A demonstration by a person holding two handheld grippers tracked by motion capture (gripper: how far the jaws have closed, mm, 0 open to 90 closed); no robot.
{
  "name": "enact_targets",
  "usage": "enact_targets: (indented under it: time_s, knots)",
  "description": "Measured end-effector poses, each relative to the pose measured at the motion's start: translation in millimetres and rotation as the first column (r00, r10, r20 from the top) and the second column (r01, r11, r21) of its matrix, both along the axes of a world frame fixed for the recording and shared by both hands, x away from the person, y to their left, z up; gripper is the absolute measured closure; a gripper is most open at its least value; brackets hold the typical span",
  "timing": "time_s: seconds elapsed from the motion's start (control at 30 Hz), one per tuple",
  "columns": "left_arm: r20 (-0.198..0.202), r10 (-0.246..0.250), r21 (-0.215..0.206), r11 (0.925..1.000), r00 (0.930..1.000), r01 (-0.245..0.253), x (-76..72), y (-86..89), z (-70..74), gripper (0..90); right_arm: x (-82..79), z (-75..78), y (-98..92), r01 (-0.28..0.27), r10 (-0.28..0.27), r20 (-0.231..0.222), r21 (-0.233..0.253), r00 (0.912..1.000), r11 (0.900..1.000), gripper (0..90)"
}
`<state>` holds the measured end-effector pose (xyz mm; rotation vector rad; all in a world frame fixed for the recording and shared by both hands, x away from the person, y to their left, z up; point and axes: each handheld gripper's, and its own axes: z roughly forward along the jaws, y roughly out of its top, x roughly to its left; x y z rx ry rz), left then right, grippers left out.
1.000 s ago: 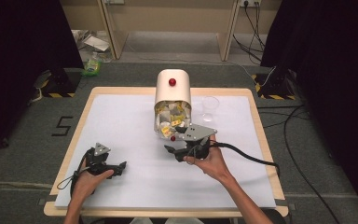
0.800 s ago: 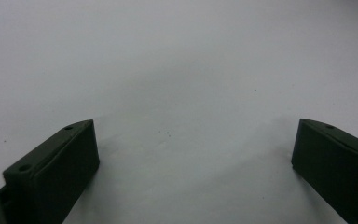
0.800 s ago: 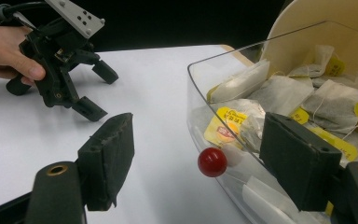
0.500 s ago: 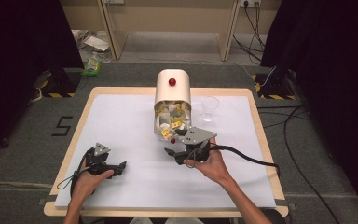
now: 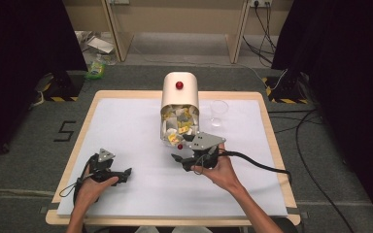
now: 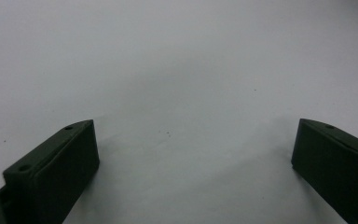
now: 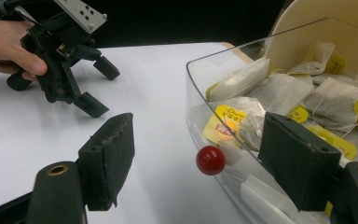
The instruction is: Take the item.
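The person is bringing the right gripper (image 5: 180,158) up to the front of the tea-bag dispenser (image 5: 179,97), which is standing near the middle of the white surface (image 5: 126,126), toward its far edge. The dispenser's clear curved flap (image 7: 223,84) is facing the person, and a small red knob (image 7: 210,160) is sitting low on that flap; a second red knob (image 5: 179,85) is showing on the cream body above. In the right gripper view the fingers (image 7: 109,156) are standing well apart, one at about nine o'clock of the lower knob and the other at about three o'clock, in front of the tea bags (image 7: 279,93) piled behind the flap. Nothing is being held yet.

The left gripper (image 5: 121,175) is resting low over the surface at about eight o'clock from the dispenser, well apart from it, its fingers (image 6: 56,168) spread wide over bare white.

To me this is looking like the approach to opening the flap. The next move is calling for a small push forward so the knob sits squarely between the fingers, then a gentle close and a pull. An empty glass (image 5: 218,112) is standing just beside the dispenser at about three o'clock, so the right hand (image 5: 221,170) has to swing clear of it.
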<state>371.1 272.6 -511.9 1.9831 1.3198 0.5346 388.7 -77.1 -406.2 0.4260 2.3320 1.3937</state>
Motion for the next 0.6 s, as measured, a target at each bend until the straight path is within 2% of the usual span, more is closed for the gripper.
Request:
enact_targets:
  time_s: [0.37,0.6]
  knots:
    - [0.0,0.0,0.001,1.0,1.0,0.0,0.0,-0.1,0.1,0.0,-1.0,0.4,-0.5,-0.004,0.004,-0.004,-0.005,1.0,1.0,28.2]
    - [0.0,0.0,0.001,1.0,1.0,0.0,0.1,0.0,0.0,0.0,1.3,6.8,-4.6,0.011,-0.012,0.013,0.021,0.9999,1.0,27.9]
